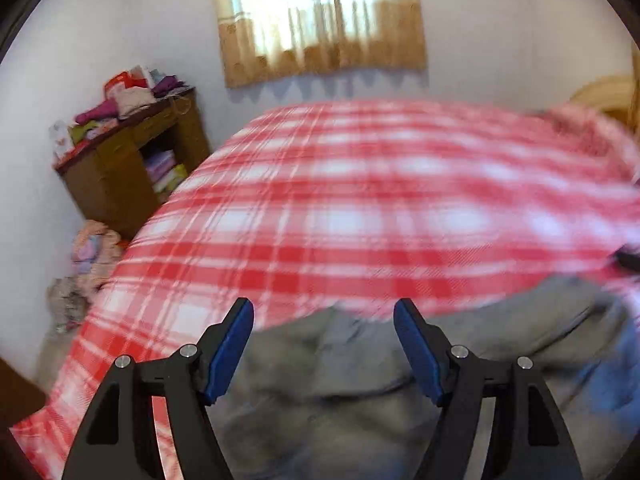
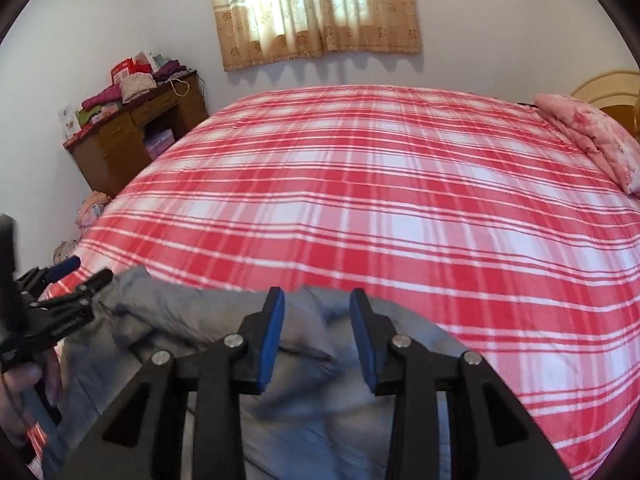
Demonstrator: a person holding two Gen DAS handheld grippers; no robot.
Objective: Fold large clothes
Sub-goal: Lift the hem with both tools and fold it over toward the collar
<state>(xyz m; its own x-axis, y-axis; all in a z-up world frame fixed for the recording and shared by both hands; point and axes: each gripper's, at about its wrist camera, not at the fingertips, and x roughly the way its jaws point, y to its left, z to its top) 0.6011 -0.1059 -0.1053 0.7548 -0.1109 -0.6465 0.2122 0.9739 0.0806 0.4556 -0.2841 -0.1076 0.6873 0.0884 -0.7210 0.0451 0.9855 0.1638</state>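
Grey garment (image 2: pixel 320 400): soft, limp, bulky; lower frame, on plaid bed (image 2: pixel 360 200).
Hold: far hem corners.
Left gripper (image 1: pixel 323 344): jaws wide, empty.
Right gripper (image 2: pixel 318 336): jaws parted, empty.

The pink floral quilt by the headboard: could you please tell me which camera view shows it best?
The right wrist view: the pink floral quilt lies sharp and folded at the bed's far right corner. The left wrist view shows it only as a motion-blurred pink patch.
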